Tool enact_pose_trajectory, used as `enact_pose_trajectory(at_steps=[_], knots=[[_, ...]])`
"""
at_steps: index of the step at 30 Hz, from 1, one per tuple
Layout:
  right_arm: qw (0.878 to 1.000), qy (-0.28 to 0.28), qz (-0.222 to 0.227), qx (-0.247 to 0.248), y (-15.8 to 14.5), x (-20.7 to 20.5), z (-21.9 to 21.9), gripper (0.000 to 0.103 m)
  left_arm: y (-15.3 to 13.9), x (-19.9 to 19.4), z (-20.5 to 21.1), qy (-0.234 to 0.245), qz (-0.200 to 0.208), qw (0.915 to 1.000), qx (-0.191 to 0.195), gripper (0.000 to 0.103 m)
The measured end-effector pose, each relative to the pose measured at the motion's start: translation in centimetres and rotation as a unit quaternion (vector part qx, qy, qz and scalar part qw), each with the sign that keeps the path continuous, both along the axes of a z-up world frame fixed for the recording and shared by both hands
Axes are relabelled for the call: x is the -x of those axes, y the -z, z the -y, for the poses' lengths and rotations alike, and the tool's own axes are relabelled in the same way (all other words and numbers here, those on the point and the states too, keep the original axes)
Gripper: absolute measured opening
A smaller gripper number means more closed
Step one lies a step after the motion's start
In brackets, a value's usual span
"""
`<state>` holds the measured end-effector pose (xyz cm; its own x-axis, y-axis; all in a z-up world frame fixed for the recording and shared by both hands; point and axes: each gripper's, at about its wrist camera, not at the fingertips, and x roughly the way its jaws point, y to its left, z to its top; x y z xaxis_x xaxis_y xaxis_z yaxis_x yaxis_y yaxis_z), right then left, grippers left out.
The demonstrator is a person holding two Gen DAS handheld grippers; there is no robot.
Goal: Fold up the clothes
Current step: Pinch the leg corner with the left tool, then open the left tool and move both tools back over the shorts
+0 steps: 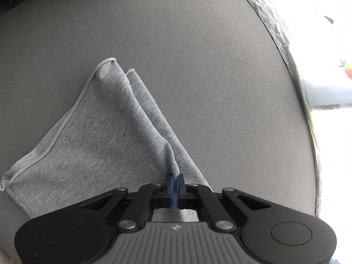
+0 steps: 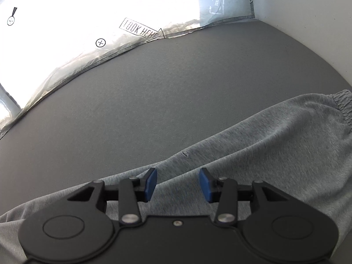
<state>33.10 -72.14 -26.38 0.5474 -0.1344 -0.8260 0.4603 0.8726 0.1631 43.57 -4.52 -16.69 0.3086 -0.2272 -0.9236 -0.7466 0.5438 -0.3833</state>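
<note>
Sweatpants (image 1: 96,136) in heather-grey jersey lie spread on the dark grey counter (image 1: 198,77), and they are the garment to be folded. In the left wrist view the left tongs (image 1: 175,186) are pressed together on a raised ridge of the cloth, with two leg ends and their stitched hems fanning out ahead and to the left of the tips. In the right wrist view the right tongs (image 2: 177,184) stand wide apart and hold nothing; they hover just above the fabric, which runs under them and away to the right toward a gathered elastic band (image 2: 343,107), though whether that is the waist or a cuff cannot be told. A pale sheet printed with "LOOK HERE" (image 2: 140,30) borders the counter well ahead of the right tongs. The cloth looks light, soft and limp, so it will likely sag and drag wherever it is unsupported, and a single pinch may gather only the top layer. A sound grip for the open tongs would probably be at an outer edge or seam, pinching both layers at once, far enough from the left hold that the span lifts evenly.
</note>
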Motion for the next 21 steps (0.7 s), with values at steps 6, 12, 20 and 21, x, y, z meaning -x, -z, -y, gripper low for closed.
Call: enact_pose_trajectory(at_steps=[6, 12, 20, 21], knots=[[1.000, -0.010, 0.006, 0.016, -0.2, -0.2, -0.5, 0.044, 1.3, -0.6, 0.4, -0.006, 0.010, 0.9999, -0.012, 0.002], [0.998, -0.032, 0.002, 0.054, -0.3, 0.0, -1.7, 0.052, 1.8, -0.2, 1.7, 0.083, 0.031, 0.9928, -0.082, 0.014], [0.999, -0.011, -0.021, 0.021, 1.5, -0.8, -0.9, 0.054, 0.5, 1.8, 3.4, 0.160, 0.053, 0.9757, -0.140, 0.035], [0.999, -0.006, -0.028, 0.018, 1.9, -1.0, -0.9, 0.054, 0.6, 2.0, 3.6, 0.165, 0.050, 0.9746, -0.143, 0.035]])
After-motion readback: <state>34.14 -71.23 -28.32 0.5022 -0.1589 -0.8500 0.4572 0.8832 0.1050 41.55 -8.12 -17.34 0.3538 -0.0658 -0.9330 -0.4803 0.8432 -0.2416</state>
